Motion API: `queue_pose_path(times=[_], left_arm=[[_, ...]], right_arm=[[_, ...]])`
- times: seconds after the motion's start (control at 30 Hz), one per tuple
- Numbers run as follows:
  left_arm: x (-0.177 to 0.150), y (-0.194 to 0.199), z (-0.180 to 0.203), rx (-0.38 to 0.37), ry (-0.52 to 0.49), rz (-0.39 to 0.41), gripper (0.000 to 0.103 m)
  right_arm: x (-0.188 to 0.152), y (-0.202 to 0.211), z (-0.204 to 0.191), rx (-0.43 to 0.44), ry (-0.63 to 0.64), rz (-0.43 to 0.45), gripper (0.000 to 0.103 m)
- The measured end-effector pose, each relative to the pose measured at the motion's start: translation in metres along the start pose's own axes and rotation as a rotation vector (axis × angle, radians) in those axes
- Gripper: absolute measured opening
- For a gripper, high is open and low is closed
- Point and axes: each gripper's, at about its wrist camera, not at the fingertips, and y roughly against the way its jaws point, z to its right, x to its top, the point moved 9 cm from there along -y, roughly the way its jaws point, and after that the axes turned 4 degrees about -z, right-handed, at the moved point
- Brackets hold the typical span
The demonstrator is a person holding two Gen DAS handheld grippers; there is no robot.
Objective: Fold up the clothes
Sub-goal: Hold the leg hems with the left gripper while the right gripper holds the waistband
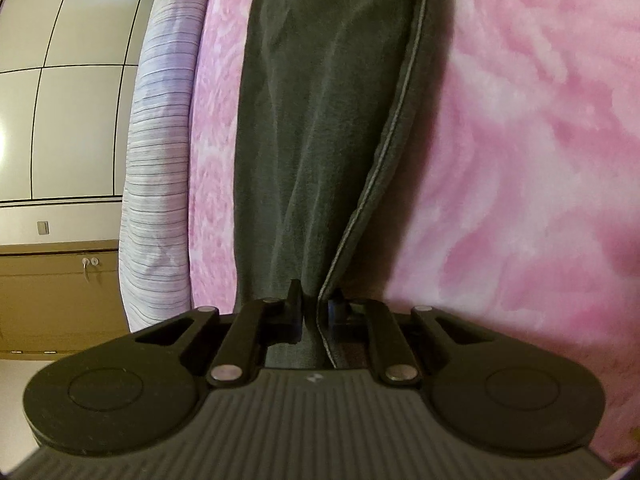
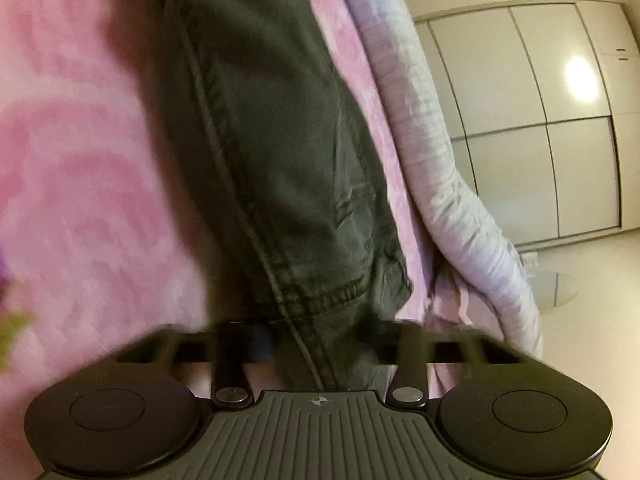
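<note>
The left gripper [image 1: 316, 312] is clamped on a seamed edge of the dark trousers [image 1: 320, 120]. The right gripper [image 2: 320, 344] straddles the hem end, jaws apart (blurred). The trousers lie stretched along the pink blanket [image 1: 520, 140], near its striped edge.

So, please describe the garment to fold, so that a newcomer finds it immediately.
Start from the pink bedspread that fills most of both views. Along it, near the striped pale quilt at the bed's edge, lies a long strip of dark grey trousers. It is the only dark cloth there, with a light stitched seam, and the left gripper pinches its end.
</note>
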Motion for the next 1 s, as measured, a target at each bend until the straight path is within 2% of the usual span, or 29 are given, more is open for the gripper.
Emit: queue_pose_path(times=[0.13, 0.3, 0.4, 0.5, 0.63, 0.7, 0.73, 0.8, 0.87, 0.97, 1.0], left_arm=[[-0.004, 0.012, -0.009, 0.006, 0.014, 0.012, 0.006], [0.0, 0.071, -0.014, 0.004, 0.058, 0.073, 0.005], [0.011, 0.13, 0.006, -0.031, 0.089, 0.149, 0.005], [0.028, 0.197, 0.043, -0.091, 0.116, 0.215, 0.005], [0.043, 0.262, 0.098, -0.124, 0.132, 0.263, 0.005], [0.041, 0.275, 0.11, -0.117, 0.172, 0.256, 0.006], [0.037, 0.279, 0.113, -0.115, 0.193, 0.245, 0.006], [0.024, 0.285, 0.115, -0.106, 0.221, 0.222, 0.01], [0.003, 0.285, 0.116, -0.065, 0.2, 0.181, 0.013], [-0.035, 0.276, 0.11, -0.039, 0.224, 0.105, 0.015], [-0.046, 0.273, 0.105, -0.038, 0.255, 0.085, 0.015]], right_arm=[[-0.002, 0.011, 0.01, -0.023, -0.004, -0.011, 0.022], [-0.021, 0.048, 0.043, -0.081, 0.01, -0.003, 0.02], [-0.055, 0.072, 0.052, -0.093, 0.017, -0.045, 0.02], [-0.095, 0.084, 0.056, -0.083, -0.014, -0.113, 0.02], [-0.136, 0.099, 0.028, -0.025, -0.039, -0.173, 0.021], [-0.146, 0.103, 0.011, -0.009, -0.051, -0.202, 0.024], [-0.15, 0.104, 0.004, -0.009, -0.043, -0.229, 0.029], [-0.153, 0.115, -0.009, -0.04, -0.026, -0.283, 0.037], [-0.156, 0.127, -0.021, -0.072, -0.008, -0.337, 0.045], [-0.153, 0.154, -0.018, -0.094, -0.123, -0.379, 0.048], [-0.145, 0.165, -0.016, -0.102, -0.154, -0.369, 0.048]])
